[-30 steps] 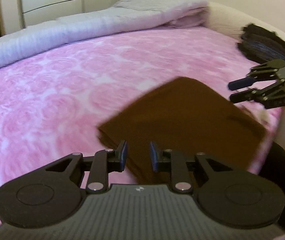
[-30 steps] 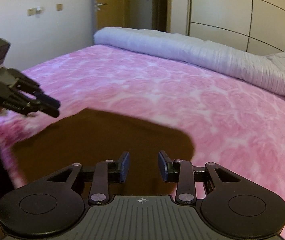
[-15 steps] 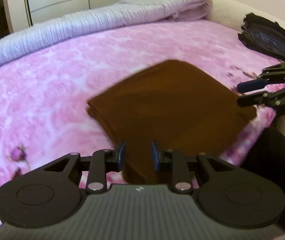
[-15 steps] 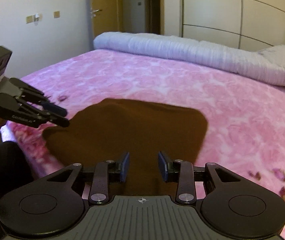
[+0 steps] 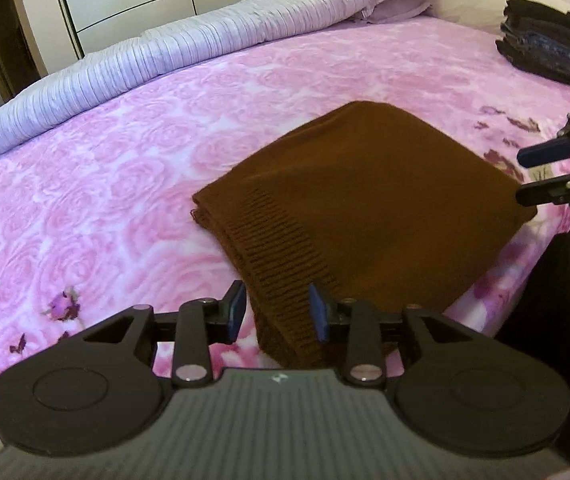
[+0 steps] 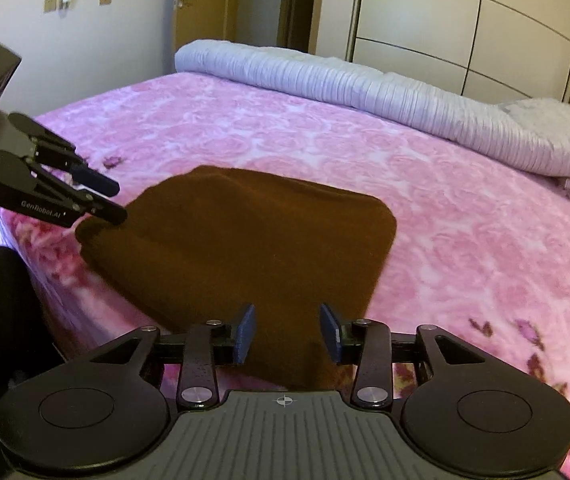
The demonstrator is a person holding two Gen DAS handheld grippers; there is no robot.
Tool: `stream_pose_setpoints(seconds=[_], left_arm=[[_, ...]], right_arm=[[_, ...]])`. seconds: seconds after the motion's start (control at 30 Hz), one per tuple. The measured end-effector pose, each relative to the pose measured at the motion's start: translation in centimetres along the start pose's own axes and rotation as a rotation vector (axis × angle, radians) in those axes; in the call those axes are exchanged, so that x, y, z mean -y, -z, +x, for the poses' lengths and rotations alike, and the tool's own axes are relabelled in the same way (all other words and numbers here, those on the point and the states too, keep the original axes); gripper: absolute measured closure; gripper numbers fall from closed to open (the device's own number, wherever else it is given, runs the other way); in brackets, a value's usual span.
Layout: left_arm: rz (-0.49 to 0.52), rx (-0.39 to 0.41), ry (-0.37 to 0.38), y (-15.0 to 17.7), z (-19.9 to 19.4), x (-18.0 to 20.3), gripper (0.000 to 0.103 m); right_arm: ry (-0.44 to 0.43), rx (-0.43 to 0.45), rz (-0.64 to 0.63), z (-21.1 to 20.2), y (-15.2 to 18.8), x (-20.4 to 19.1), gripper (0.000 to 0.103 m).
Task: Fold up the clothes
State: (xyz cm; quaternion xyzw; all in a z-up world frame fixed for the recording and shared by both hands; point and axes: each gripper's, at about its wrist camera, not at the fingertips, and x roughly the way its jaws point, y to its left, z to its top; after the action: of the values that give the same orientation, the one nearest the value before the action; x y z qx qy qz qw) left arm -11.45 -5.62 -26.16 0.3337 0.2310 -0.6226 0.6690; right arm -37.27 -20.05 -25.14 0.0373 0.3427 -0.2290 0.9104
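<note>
The bed [image 5: 125,184] with its pink rose-patterned cover fills the space ahead of both pairs of fingers and carries everything else. Along its far side, beyond the fingers, a pale lilac quilt [image 6: 365,92] lies rolled in a long ridge. In the left wrist view a stack of dark folded clothes [image 5: 553,56] sits at the far right corner of the bed, well beyond and to the right of the fingertips.

The brown knitted garment [image 5: 373,204] lies on the cover near the bed's edge, folded into a thick, roughly rectangular pad of several layers. Its ribbed hem runs along the edge nearest the left fingers, and the layered edges show there as a stepped stack. The top surface is smooth, with a slight hump near the middle.

The left gripper [image 5: 277,312] hovers low at that ribbed corner, its fingers spread apart with the hem edge showing in the gap between the blue pads; they are not closed on the cloth. The right gripper [image 6: 289,332] is at the opposite corner, likewise spread, with the garment's near edge lying between and below its pads, ungripped as far as can be seen. Each gripper appears in the other's view, held beside the fabric with its two fingers parted.
</note>
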Motion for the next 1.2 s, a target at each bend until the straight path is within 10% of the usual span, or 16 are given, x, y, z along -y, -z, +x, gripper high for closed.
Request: stream_pose_setpoints(seconds=[0.5, 0.77, 1.0, 1.2], left_arm=[[0.082, 0.061, -0.04, 1.1, -1.1, -0.2, 0.049], [0.454, 0.269, -0.042, 5.0, -4.3, 2.3, 0.035], [0.638, 0.255, 0.005, 6.2, -3.0, 5.8, 0.035], [0.75, 0.24, -0.011, 5.6, -0.6, 8.1, 0.031]], right_arm=[[0.071, -0.053, -0.229, 0.3, 1.8, -2.2, 0.038], [0.11, -0.071, -0.593, 1.9, 3.9, -5.2, 0.036], [0.186, -0.066, -0.928, 5.9, 6.8, -7.2, 0.036], [0.071, -0.087, -0.802, 6.3, 3.9, -4.8, 0.069]])
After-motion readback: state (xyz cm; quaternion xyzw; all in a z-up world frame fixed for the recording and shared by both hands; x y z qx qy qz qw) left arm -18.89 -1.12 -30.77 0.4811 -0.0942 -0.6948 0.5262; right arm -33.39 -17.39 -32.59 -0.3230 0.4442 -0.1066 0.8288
